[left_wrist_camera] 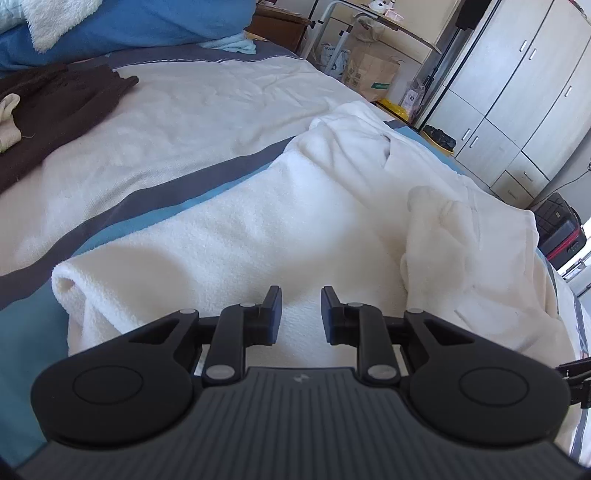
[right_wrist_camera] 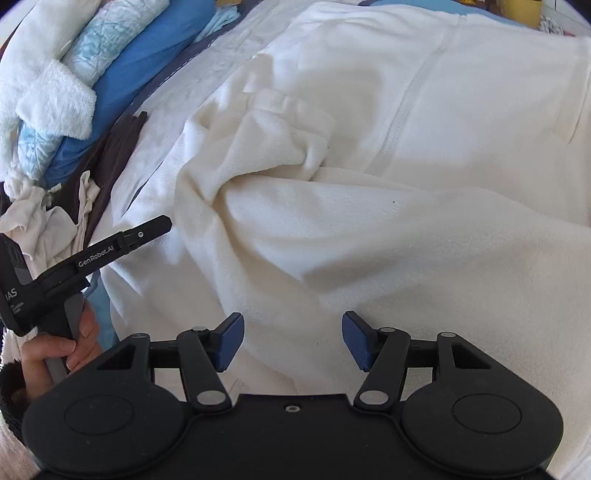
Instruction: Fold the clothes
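Fleece, cream-white and thick-piled: a zip-front garment [right_wrist_camera: 369, 236] was seen spread across the bed [left_wrist_camera: 166, 122], filling most of both wrist views. A zip seam [right_wrist_camera: 410, 99] was noted running from about 1 o'clock down toward the centre of the right wrist view. A bunched cuff or sleeve end [right_wrist_camera: 291, 125] lay on top of the body panel, at about 11 o'clock from the right gripper [right_wrist_camera: 293, 341]. In the left wrist view a rolled, folded edge [left_wrist_camera: 74, 288] was seen at 9 o'clock from the left gripper [left_wrist_camera: 301, 314].

Jaws of both grippers were parted, with nothing held; fleece lay just beyond the tips of each.

Handling, as judged: soft, limp, light for its bulk, not fragile. Pile was expected to grip the pads well, so slipping was thought unlikely; sagging and dragging of doubled layers was the likelier trouble. Best holds were judged to be the hem or the rolled edge, where a single thickness could be pinched, or the cuff for laying the sleeve flat.

A dark brown garment [left_wrist_camera: 55, 107] was noted at 10 o'clock, well apart, with blue bedding [left_wrist_camera: 147, 26] piled behind it.
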